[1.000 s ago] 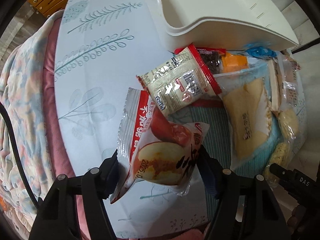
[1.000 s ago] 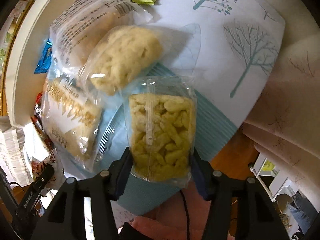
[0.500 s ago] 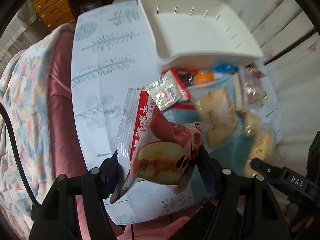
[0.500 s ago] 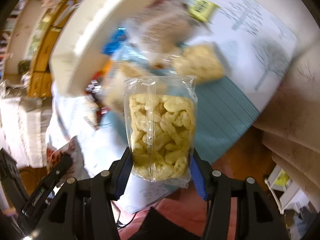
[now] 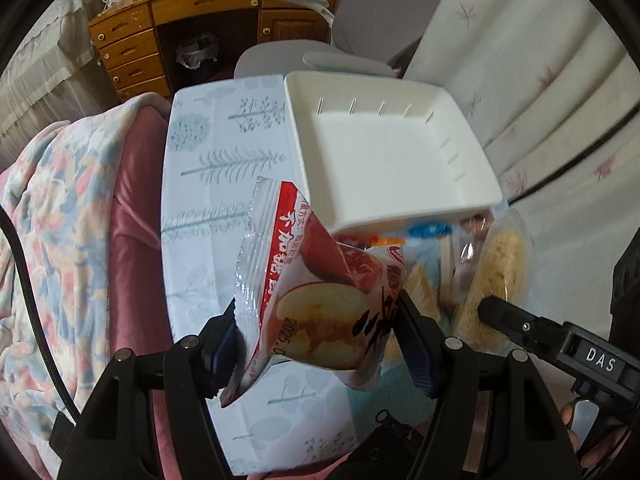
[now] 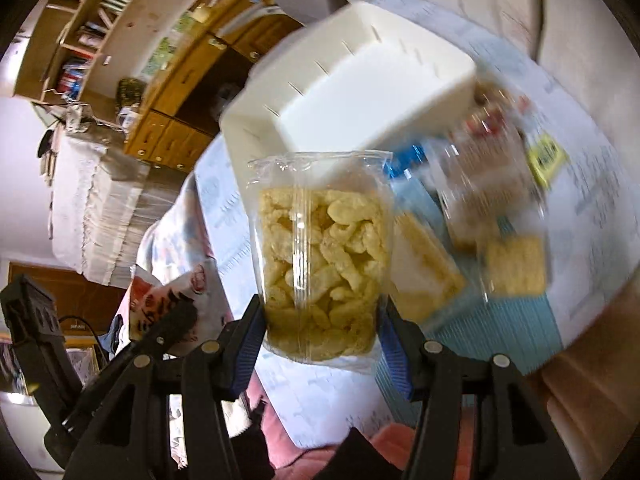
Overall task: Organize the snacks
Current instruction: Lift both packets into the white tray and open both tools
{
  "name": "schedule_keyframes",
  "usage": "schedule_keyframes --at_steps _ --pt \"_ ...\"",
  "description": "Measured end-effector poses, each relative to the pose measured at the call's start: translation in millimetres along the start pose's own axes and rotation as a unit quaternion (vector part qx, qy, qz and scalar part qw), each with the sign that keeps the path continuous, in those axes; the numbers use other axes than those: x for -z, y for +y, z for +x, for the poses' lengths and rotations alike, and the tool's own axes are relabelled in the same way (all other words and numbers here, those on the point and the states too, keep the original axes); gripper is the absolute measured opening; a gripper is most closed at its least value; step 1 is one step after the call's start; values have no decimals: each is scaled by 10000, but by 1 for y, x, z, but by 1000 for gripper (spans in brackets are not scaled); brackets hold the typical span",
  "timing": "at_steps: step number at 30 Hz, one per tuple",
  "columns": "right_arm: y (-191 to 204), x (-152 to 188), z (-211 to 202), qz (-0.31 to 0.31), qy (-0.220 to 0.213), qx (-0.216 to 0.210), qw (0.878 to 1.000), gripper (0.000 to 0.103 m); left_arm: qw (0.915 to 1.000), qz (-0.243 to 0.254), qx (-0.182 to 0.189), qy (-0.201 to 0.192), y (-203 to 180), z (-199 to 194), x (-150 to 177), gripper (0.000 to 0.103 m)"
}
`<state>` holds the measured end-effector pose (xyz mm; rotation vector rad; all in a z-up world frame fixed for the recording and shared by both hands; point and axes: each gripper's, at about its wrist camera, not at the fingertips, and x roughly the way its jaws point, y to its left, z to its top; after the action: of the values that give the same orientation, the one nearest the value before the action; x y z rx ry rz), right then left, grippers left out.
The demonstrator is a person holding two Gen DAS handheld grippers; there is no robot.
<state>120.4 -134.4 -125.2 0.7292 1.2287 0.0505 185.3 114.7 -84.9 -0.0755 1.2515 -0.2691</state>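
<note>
My left gripper [image 5: 320,344] is shut on a red and white bun packet [image 5: 316,296], held in the air above the table's near edge. My right gripper [image 6: 320,328] is shut on a clear bag of yellow puffed snacks [image 6: 320,264], also lifted off the table. A white plastic bin [image 5: 384,148] stands empty at the far side of the table; it shows in the right wrist view as the bin [image 6: 360,80] too. In the left wrist view the right gripper's finger [image 5: 520,326] and its puffed snack bag [image 5: 496,280] show at the right.
Several loose snack packets [image 6: 492,216] lie on a blue striped mat [image 6: 520,320] in front of the bin. The table has a tree-print cloth [image 5: 224,168]. A floral blanket [image 5: 52,240] lies left of it. A wooden desk [image 5: 192,12] and grey chair [image 5: 360,20] stand behind.
Both grippers have risen from the table with their packets held. The views now take in the whole bin and the room behind, and the right wrist has rolled.
</note>
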Motion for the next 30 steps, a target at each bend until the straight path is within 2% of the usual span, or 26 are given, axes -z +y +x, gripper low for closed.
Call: schedule_keyframes --at_steps 13,18,25,30 --pt "-13 -96 7 -440 -258 -274 9983 55 9978 -201 389 -494 -45 23 -62 68" --pt "-18 -125 11 -784 -471 -262 9955 55 9976 -128 323 -600 -65 40 -84 68" --pt "-26 -154 15 -1146 -578 -185 9916 55 9971 -312 209 -660 -78 65 -108 69" --pt "-32 -167 24 -1114 -425 -110 9928 57 9978 -412 -100 -509 -82 76 -116 78"
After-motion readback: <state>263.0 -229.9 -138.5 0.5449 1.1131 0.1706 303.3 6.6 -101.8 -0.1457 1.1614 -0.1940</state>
